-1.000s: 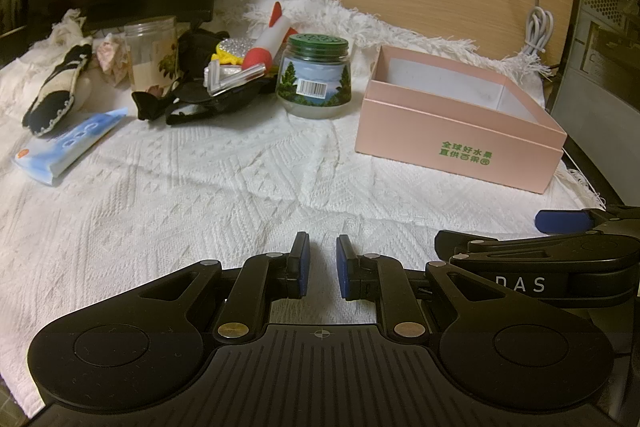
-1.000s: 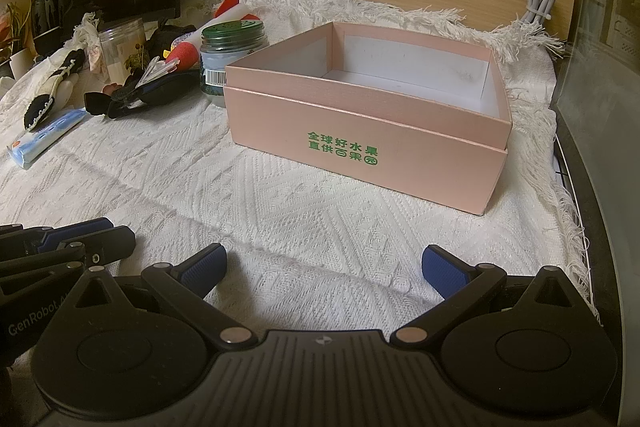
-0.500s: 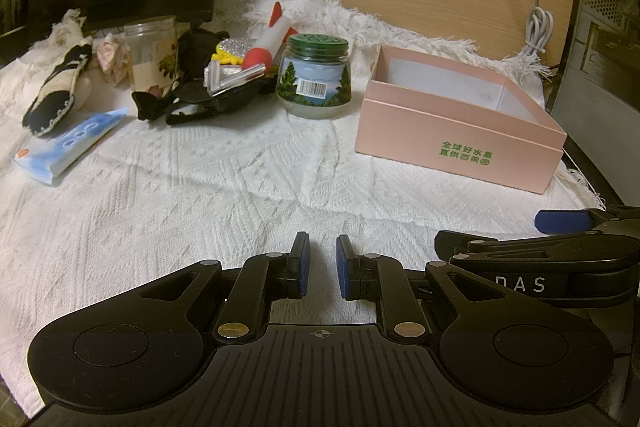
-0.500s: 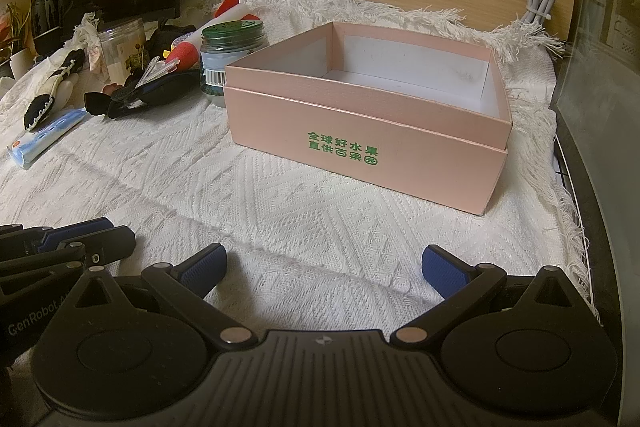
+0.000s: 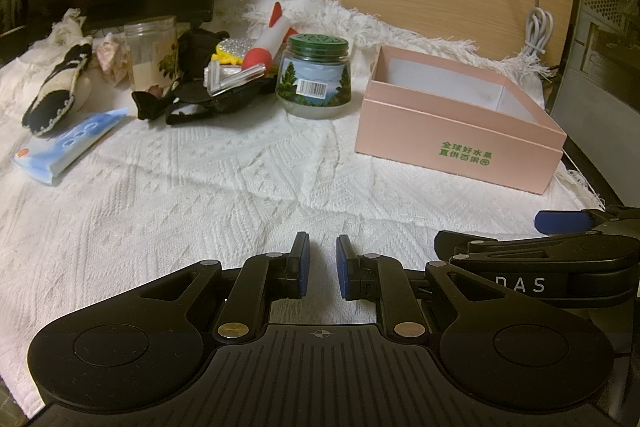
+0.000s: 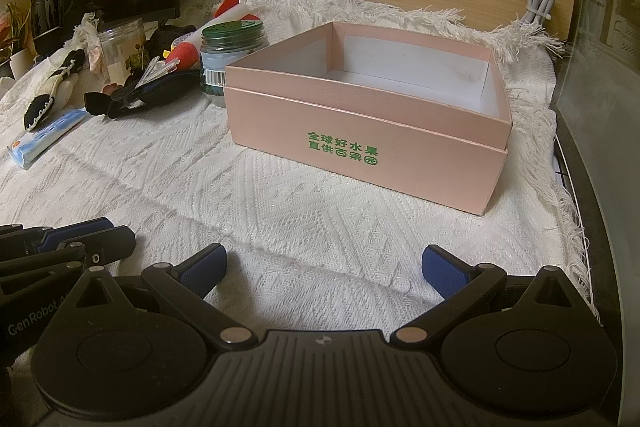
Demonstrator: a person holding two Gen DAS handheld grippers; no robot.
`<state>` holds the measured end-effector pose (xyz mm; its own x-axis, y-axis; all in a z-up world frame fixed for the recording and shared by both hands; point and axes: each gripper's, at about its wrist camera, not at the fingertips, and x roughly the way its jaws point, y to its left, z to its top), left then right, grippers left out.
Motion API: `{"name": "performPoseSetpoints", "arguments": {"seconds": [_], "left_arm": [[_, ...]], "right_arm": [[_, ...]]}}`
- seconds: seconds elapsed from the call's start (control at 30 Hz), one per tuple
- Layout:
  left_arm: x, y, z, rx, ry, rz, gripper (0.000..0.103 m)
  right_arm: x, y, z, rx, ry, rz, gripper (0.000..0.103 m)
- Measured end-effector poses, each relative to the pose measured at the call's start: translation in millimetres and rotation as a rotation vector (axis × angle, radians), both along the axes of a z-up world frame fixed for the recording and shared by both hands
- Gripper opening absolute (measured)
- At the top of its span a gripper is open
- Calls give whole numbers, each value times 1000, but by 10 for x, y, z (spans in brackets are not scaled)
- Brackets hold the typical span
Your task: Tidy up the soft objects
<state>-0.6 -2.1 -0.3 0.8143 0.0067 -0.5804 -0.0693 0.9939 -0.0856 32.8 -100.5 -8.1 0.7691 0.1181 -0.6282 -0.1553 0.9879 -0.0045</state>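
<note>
Pink cardboard box [image 6: 360, 131] sits open and bare inside on the white knitted cloth [image 5: 200, 195] covering the bench, toward its right end. Well to its left, the soft things lie clustered: a black-and-white plush [image 5: 56, 95], a red-and-white rocket toy [image 5: 268, 39] and a black fabric piece [image 5: 208, 99], beside a green-lidded jar [image 5: 314, 79]. Low over the cloth, the left gripper [image 5: 319, 263] has its fingers nearly together around nothing; the right gripper [image 6: 324, 267] has its fingers spread wide, also unladen.
</note>
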Motion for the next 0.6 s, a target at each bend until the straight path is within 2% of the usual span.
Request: {"name": "performPoseSetpoints", "arguments": {"seconds": [0.37, 0.47, 0.6], "left_arm": [[-10, -11, 24, -5, -3, 3, 17], [-7, 34, 36, -22, 6, 13, 17], [5, 203, 148, -102, 58, 8, 17]], "right_arm": [[-12, 4, 1, 0, 9, 1, 103], [10, 20, 19, -10, 51, 0, 103], [102, 29, 76, -19, 133, 6, 103]]}}
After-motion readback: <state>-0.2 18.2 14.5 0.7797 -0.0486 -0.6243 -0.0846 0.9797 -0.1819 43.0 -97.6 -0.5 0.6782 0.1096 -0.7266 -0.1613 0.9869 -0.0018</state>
